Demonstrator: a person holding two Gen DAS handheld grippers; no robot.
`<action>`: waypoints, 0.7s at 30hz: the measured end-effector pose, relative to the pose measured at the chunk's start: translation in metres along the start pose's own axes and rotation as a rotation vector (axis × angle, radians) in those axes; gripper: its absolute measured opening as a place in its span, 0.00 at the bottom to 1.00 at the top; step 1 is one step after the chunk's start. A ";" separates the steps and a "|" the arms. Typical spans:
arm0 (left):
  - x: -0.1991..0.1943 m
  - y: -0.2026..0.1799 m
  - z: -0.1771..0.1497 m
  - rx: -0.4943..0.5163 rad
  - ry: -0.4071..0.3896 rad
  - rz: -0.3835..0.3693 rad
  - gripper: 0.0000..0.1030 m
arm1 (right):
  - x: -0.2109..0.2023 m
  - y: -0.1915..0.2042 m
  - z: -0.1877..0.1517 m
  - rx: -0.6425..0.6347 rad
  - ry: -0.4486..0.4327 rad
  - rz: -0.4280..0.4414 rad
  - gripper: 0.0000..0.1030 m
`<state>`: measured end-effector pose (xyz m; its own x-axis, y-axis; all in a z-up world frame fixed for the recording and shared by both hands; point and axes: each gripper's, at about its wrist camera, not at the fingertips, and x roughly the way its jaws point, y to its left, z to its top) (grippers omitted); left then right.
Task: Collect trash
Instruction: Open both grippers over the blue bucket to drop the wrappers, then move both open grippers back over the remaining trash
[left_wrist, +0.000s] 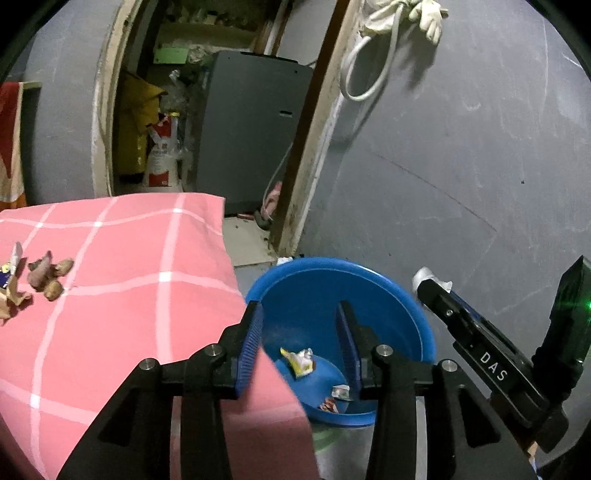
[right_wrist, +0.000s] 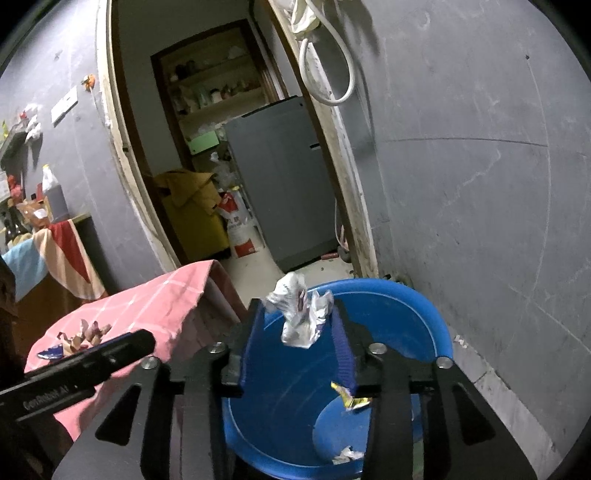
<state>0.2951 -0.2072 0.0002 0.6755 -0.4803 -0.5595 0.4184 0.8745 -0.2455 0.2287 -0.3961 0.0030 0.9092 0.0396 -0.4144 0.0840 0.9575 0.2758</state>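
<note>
A blue plastic tub (left_wrist: 406, 314) stands on the floor beside a table with a pink checked cloth (left_wrist: 122, 280). Wrappers lie in its bottom, among them a yellow one (left_wrist: 299, 362). My left gripper (left_wrist: 300, 314) is open and empty above the tub. My right gripper (right_wrist: 298, 314) holds a crumpled silver wrapper (right_wrist: 301, 314) between its blue pads over the tub (right_wrist: 417, 306). The right gripper also shows at the right of the left wrist view (left_wrist: 432, 280). Brown scraps and wrappers (left_wrist: 48, 273) lie on the cloth at the far left.
A grey wall (left_wrist: 461, 166) rises behind the tub. An open doorway (left_wrist: 207, 129) leads to a storeroom with a grey appliance (left_wrist: 251, 129), a yellow box and a sack. A white hose (left_wrist: 369, 66) hangs on the wall. A cluttered counter (right_wrist: 33, 221) stands at left.
</note>
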 end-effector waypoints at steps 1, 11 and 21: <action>-0.003 0.003 0.000 -0.004 -0.006 0.006 0.37 | 0.000 0.001 0.000 -0.002 -0.005 0.000 0.41; -0.042 0.031 0.005 -0.038 -0.097 0.064 0.61 | -0.001 0.019 0.001 -0.035 -0.036 0.014 0.73; -0.098 0.056 0.004 -0.046 -0.269 0.163 0.95 | -0.019 0.052 0.004 -0.105 -0.183 0.081 1.00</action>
<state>0.2550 -0.1120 0.0448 0.8705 -0.3287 -0.3663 0.2674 0.9407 -0.2087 0.2174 -0.3478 0.0288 0.9710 0.0742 -0.2274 -0.0266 0.9782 0.2059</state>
